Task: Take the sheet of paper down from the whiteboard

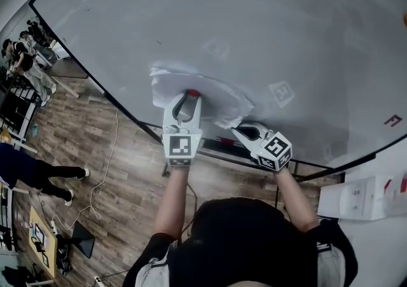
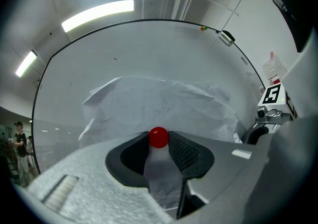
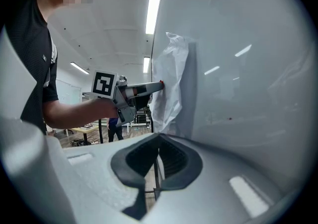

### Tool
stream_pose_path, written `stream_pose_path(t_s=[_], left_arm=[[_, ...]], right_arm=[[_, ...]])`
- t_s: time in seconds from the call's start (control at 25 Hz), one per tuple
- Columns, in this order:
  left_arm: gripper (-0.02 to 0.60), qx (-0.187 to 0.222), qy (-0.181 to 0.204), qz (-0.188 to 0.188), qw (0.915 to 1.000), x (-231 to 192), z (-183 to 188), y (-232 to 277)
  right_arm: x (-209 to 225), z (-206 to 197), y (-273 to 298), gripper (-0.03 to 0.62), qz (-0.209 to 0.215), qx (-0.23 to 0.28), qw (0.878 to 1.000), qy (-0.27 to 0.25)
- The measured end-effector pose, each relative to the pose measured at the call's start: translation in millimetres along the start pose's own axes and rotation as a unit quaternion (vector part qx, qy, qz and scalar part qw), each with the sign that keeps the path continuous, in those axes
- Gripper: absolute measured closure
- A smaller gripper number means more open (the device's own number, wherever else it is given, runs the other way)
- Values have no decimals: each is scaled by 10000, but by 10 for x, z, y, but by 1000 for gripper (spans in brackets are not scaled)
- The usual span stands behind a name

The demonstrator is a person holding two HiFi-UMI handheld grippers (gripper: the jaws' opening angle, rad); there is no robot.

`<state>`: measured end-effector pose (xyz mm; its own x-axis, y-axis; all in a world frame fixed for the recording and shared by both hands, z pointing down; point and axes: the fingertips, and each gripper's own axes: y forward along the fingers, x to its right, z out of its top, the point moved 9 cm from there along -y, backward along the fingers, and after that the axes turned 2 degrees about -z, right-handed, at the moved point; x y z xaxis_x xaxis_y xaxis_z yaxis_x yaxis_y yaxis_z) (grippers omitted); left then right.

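A crumpled white sheet of paper (image 1: 213, 98) hangs on the whiteboard (image 1: 254, 25), bulging away from it. My left gripper (image 1: 189, 96) points at the sheet's middle, its pads closed on a small round red magnet (image 2: 158, 137) that sits against the paper (image 2: 164, 104). My right gripper (image 1: 238, 130) is lower right of the sheet, near its bottom corner, shut with nothing between its jaws. In the right gripper view the paper (image 3: 171, 84) stands off the whiteboard (image 3: 238, 69) and the left gripper (image 3: 160, 85) touches it from the left.
A black tray ledge (image 1: 222, 146) with red items runs along the board's lower edge. A square marker (image 1: 282, 93) is stuck on the board right of the sheet. A white box (image 1: 359, 196) stands at right. People (image 1: 25, 56) and a cable (image 1: 105, 165) are on the wooden floor at left.
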<state>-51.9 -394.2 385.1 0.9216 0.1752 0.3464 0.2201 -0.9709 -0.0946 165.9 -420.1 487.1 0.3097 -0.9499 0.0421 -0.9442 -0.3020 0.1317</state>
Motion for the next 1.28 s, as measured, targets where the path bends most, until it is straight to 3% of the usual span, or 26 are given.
stream_pose_path(t_s=[0.72, 1.04, 1.28], left_arm=[[449, -99, -299, -137, 9994, -122, -200, -236], [449, -190, -610, -49, 9979, -373, -404, -732], [449, -455, -776, -81, 9959, -651, -627, -1264]], right_arm=[[-186, -32, 9, 589, -244, -53, 9997, -4], [-581, -21, 210, 589, -279, -145, 9995, 18], [-1035, 21, 433, 591, -258, -3, 9990, 359]])
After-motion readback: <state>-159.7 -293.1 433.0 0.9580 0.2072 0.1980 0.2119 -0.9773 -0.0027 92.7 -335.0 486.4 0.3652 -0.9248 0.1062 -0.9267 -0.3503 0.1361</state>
